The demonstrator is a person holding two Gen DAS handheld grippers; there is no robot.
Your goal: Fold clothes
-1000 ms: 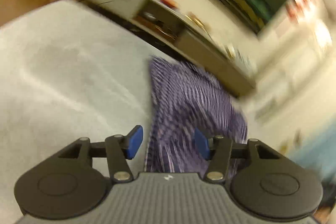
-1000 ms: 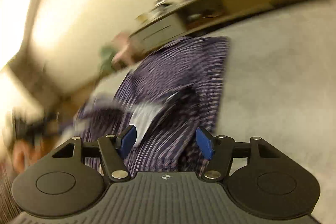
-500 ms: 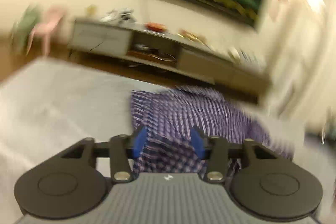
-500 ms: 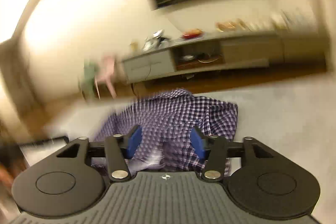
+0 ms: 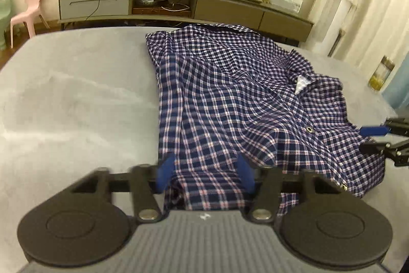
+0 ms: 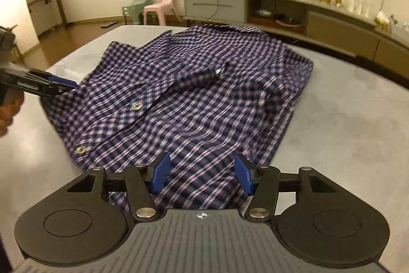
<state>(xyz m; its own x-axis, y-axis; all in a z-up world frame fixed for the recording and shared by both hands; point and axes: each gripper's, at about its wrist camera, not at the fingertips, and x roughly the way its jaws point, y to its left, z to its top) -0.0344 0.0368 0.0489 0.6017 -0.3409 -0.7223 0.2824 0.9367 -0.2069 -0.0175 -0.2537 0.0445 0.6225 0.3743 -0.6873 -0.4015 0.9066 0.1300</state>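
Observation:
A navy, white and pink checked shirt lies spread and rumpled on a grey padded surface, collar and snap buttons showing. My left gripper is low over the shirt's near hem. Its jaws are closing, blurred but still apart, with a fold of fabric between the blue pads. In the right wrist view the same gripper reaches the shirt's left edge. My right gripper stands open over the other near hem, cloth between its pads, none pinched. It also shows at the left wrist view's right edge.
A long low sideboard with a fruit plate and small items runs along the far wall. A pink chair and a green chair stand far left. Curtains hang on the right. A hand shows at the left edge.
Both views swung and blurred earlier and are steady now. Both grippers have come down to the shirt's near hem, and the shirt now lies spread out.

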